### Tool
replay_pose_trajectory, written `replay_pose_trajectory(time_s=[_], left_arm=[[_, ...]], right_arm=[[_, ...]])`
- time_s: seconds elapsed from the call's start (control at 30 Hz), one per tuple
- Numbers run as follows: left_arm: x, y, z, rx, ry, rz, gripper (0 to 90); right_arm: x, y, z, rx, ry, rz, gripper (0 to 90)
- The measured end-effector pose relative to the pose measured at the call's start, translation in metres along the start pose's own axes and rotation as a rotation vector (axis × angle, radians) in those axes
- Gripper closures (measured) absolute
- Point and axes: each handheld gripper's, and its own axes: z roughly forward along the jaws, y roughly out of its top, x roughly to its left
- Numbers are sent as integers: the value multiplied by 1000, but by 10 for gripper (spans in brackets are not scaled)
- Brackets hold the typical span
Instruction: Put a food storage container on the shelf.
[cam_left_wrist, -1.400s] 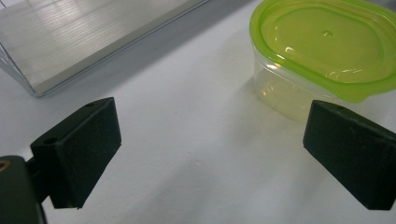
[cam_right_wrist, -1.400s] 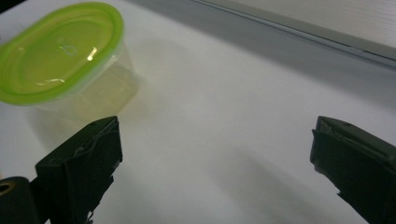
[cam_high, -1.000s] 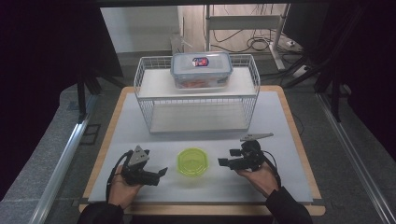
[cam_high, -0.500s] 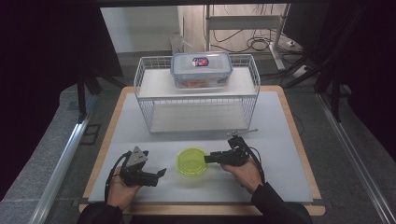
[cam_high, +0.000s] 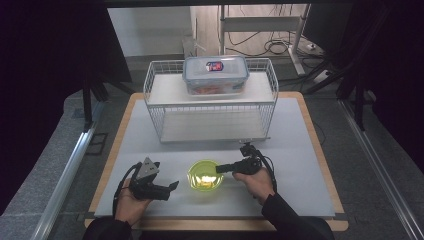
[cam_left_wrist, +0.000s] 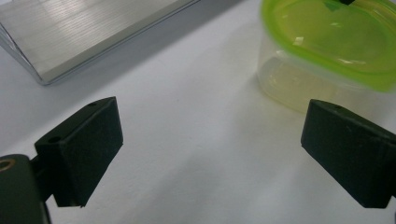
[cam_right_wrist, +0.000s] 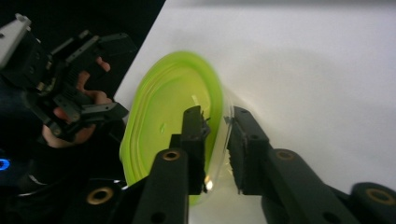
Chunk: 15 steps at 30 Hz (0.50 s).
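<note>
A round clear container with a lime-green lid (cam_high: 205, 175) (cam_left_wrist: 327, 42) (cam_right_wrist: 163, 116) stands on the white mat near the front edge. My right gripper (cam_high: 220, 168) (cam_right_wrist: 217, 116) reaches in from the right. Its jaws have just been closing and now pinch the container's right rim, one pad on the lid and one on the clear wall. Left of the container my left gripper (cam_high: 172, 187) (cam_left_wrist: 210, 135) rests low over the mat, open, with nothing between its fingers. The right gripper view has it at the far left (cam_right_wrist: 74, 107), held in a hand.
A white wire rack (cam_high: 150, 90) stands at the back of the mat, with a clear lidded storage box (cam_high: 215, 75) on its top shelf. A ribbed metal plate (cam_left_wrist: 70, 32) lies beyond the left gripper. The white mat (cam_high: 300, 150) lies on a wooden board.
The right hand moved left to the container and its jaws narrowed around the rim. The left hand stayed where it was.
</note>
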Motion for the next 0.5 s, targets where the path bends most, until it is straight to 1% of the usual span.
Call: replay_pose_trajectory(time_s=[0.13,0.4,0.5], left_arm=[[0,0,0,1,1,-1,54],[1,0,-1,-3,3,-1,54],[1,0,-1,-4,5,-1,54]], right_arm=[[-1,3,2,18,15,17,807],[5,5,1,44,5,-18,815],[8,6,1,40,16,-28,818]])
